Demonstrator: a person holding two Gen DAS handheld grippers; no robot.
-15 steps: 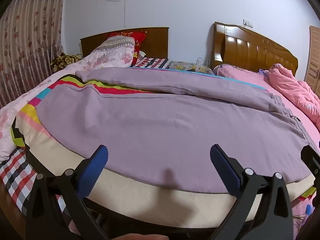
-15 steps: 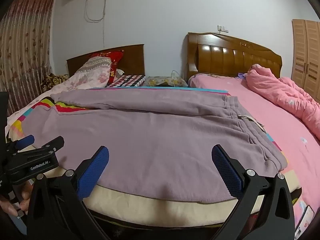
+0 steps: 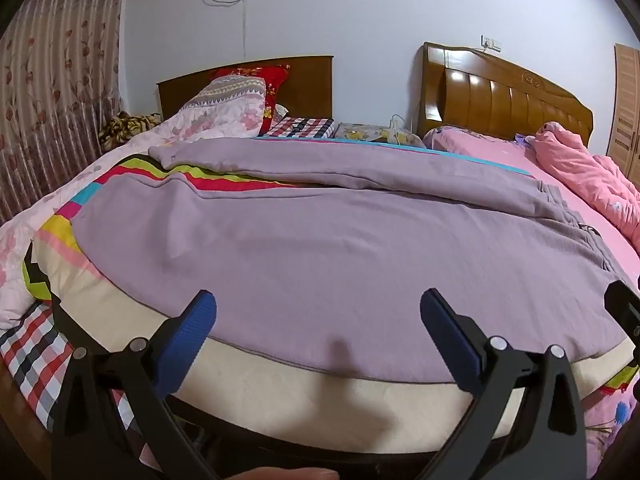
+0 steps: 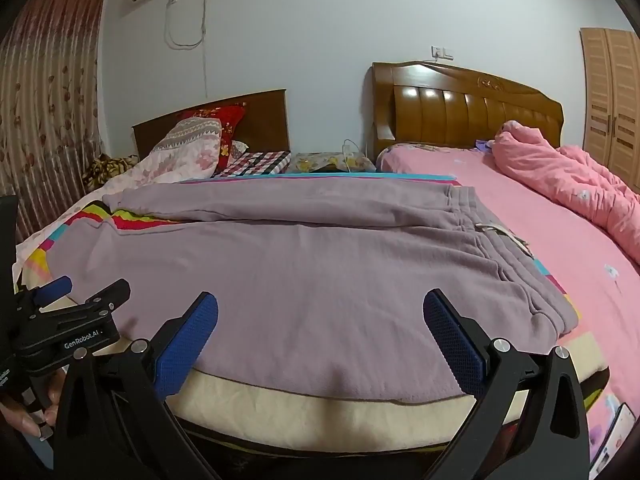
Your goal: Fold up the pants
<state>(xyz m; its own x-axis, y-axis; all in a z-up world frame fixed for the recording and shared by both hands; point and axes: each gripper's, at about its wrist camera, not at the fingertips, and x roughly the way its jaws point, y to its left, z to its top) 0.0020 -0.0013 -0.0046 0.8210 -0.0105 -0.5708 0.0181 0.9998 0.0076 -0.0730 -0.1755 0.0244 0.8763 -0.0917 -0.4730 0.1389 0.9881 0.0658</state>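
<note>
Mauve sweatpants [image 3: 340,248] lie spread flat across the bed, legs toward the left, elastic waistband [image 4: 484,236] toward the right. The far leg lies apart from the near leg, with striped bedding showing between them. My left gripper [image 3: 318,320] is open and empty, fingers just above the near edge of the near leg. My right gripper [image 4: 320,320] is open and empty over the near edge, closer to the waistband. The left gripper also shows at the left of the right wrist view [image 4: 76,292].
The pants rest on a cream and striped blanket [image 3: 248,364] at the bed's front edge. Pink quilt [image 4: 568,184] lies bunched on the right bed. Pillows [image 3: 228,108] and wooden headboards [image 4: 464,108] stand at the back. Curtain [image 3: 52,112] hangs at left.
Both views have shifted only slightly. The pants have not moved and both grippers stay open.
</note>
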